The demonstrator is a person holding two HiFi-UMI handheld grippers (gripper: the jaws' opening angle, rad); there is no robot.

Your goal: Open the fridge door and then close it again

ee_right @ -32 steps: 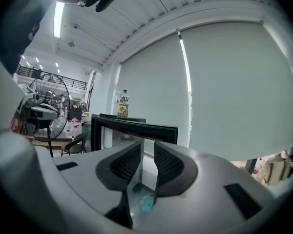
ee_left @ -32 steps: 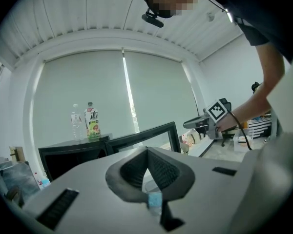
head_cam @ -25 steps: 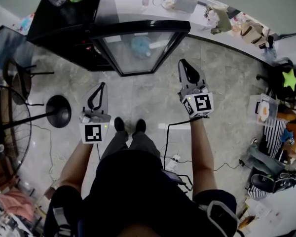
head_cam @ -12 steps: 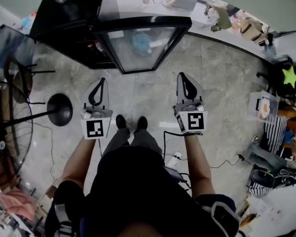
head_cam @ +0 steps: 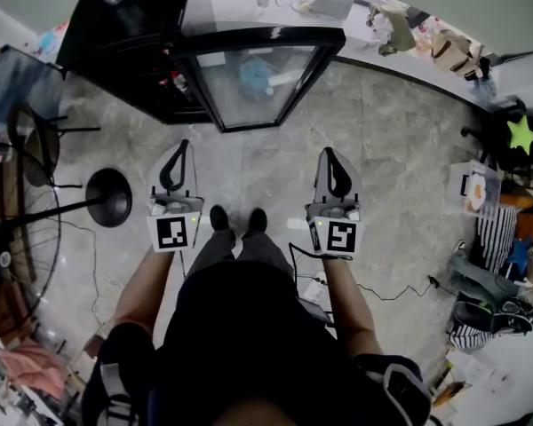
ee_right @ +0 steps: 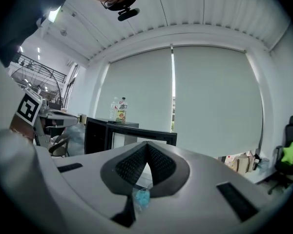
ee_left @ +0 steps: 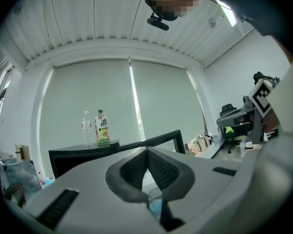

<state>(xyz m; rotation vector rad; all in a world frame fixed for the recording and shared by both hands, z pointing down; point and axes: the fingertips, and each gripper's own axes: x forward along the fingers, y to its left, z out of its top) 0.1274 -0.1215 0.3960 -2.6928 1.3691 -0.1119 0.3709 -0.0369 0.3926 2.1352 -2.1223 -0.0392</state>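
Two steps make up this job, and we judge the first one done.

Head view: the fridge (head_cam: 115,56) stands at twelve o'clock, its glass door (head_cam: 253,82) angled out toward us with shelves showing at its left edge. The left gripper (head_cam: 183,146) sits at ten o'clock of our shoes (head_cam: 216,219) and the right gripper (head_cam: 330,153) at two. Both are well apart from the door.

Left gripper view: the jaws are clenched on nothing, and the door frame is just beyond at one o'clock.

Right gripper view: these jaws are likewise clenched and empty, with the door at eleven.

Closing the door is what is left.

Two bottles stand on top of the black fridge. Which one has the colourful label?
The labelled bottle, on the right of the pair as the person faces them, has a mostly green wrap. The clear bottle beside it looks plain and see-through.
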